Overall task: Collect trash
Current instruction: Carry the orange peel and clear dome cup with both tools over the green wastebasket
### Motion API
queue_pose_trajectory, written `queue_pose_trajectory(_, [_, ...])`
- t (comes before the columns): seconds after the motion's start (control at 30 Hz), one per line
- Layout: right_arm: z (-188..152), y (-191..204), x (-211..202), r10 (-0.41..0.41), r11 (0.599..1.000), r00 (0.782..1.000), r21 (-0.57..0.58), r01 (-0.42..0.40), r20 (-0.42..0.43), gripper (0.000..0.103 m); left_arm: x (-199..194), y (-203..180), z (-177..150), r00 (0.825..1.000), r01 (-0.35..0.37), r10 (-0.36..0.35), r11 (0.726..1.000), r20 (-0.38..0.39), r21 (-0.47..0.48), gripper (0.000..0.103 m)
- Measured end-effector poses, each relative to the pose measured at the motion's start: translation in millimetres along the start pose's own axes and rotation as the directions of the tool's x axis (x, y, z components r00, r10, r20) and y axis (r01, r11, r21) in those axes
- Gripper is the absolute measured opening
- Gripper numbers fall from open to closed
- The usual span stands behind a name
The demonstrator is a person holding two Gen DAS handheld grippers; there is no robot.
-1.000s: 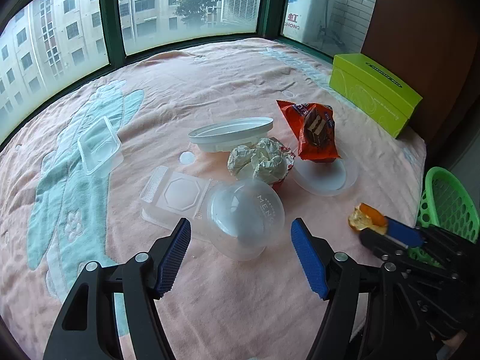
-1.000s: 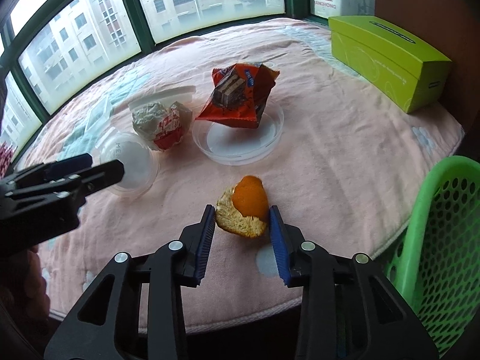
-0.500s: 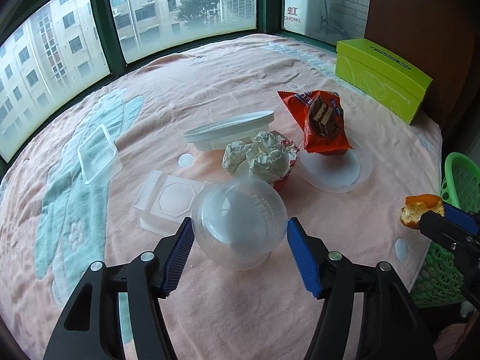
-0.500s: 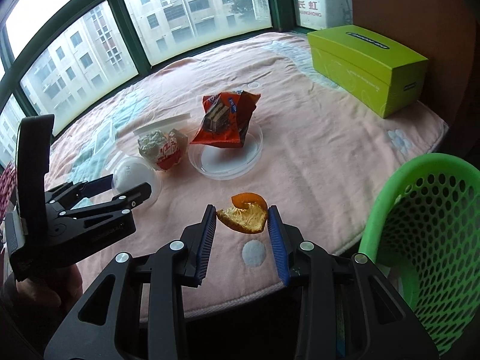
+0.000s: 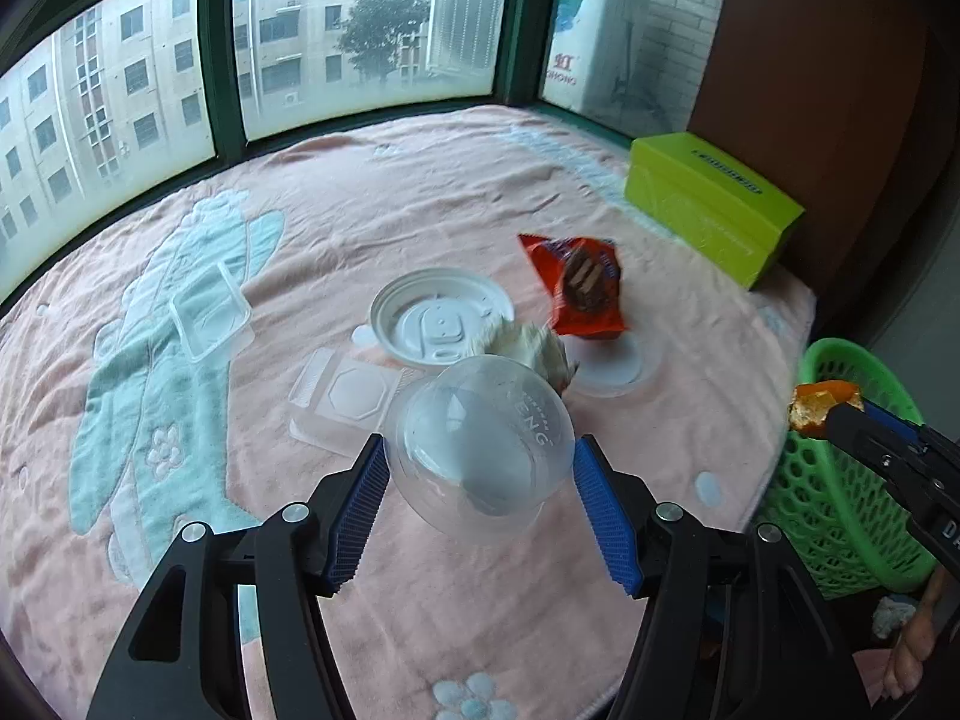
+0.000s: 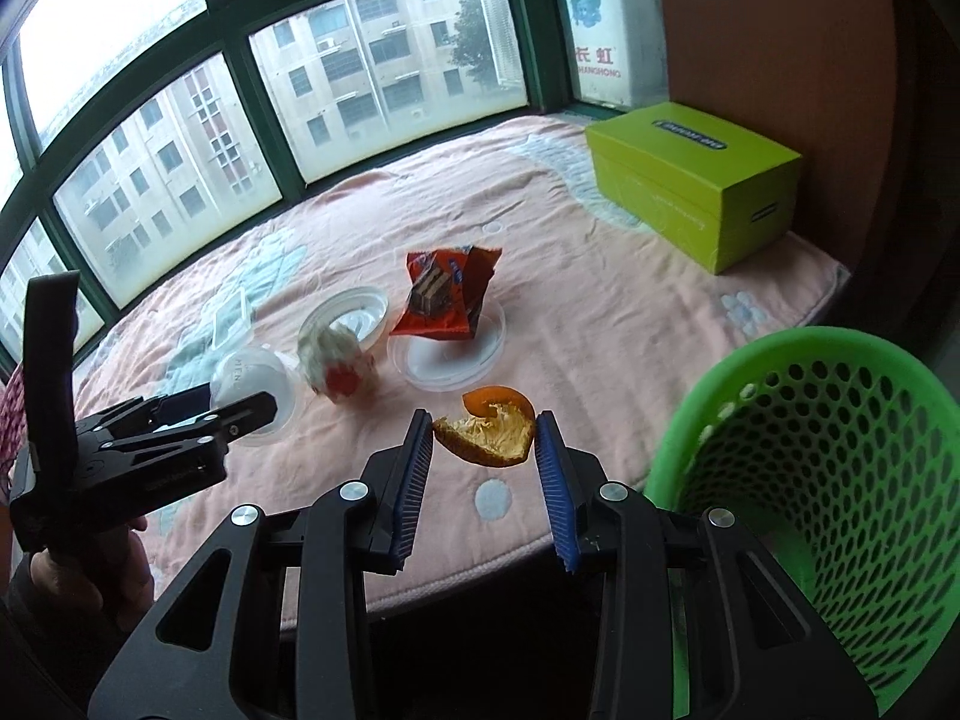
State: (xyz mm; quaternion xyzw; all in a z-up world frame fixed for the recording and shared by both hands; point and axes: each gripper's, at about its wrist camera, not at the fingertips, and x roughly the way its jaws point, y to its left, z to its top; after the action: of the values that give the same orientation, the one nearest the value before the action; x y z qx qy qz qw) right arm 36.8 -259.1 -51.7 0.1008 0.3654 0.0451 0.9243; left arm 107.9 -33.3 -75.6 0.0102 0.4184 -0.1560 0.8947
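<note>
My left gripper (image 5: 480, 449) is shut on a clear plastic dome lid (image 5: 486, 414), held just above the pink blanket (image 5: 420, 192). My right gripper (image 6: 483, 427) is shut on a piece of orange peel (image 6: 489, 438), raised over the table's near edge. Right beside it, to the right, stands the green mesh basket (image 6: 840, 480). The left wrist view shows the peel (image 5: 819, 405) at the basket's rim (image 5: 840, 354). In the right wrist view the left gripper (image 6: 252, 411) and its lid (image 6: 249, 375) sit at the left.
On the blanket lie an orange snack wrapper (image 5: 585, 288) on a flat clear lid (image 5: 609, 369), a crumpled paper ball (image 5: 531, 345), a white cup lid (image 5: 438, 315), a clear tray (image 5: 210, 312) and a clear hexagon-marked lid (image 5: 348, 390). A green box (image 5: 708, 210) stands far right.
The left gripper closed on the dome lid and lifted it off the blanket. The right gripper rose with the orange peel and moved toward the green basket.
</note>
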Motion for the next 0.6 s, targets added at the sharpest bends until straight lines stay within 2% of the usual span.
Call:
queue_pose_trajectory(0.27, [-3, -21, -36, -0.064, 0.997, 0.996, 0.045, 0.062, 0.058, 0.036, -34, -22, 12, 0.992, 0.106, -0.107, 0.994, 0.063, 0.012, 0.061])
queue_pose_trajectory(0.6, [-19, -72, -79, -0.205, 0.970, 0.975, 0.155, 0.190, 0.089, 0.036, -46, -87, 33, 0.962, 0.254, -0.262, 0.962, 0.075, 0.096, 0.061])
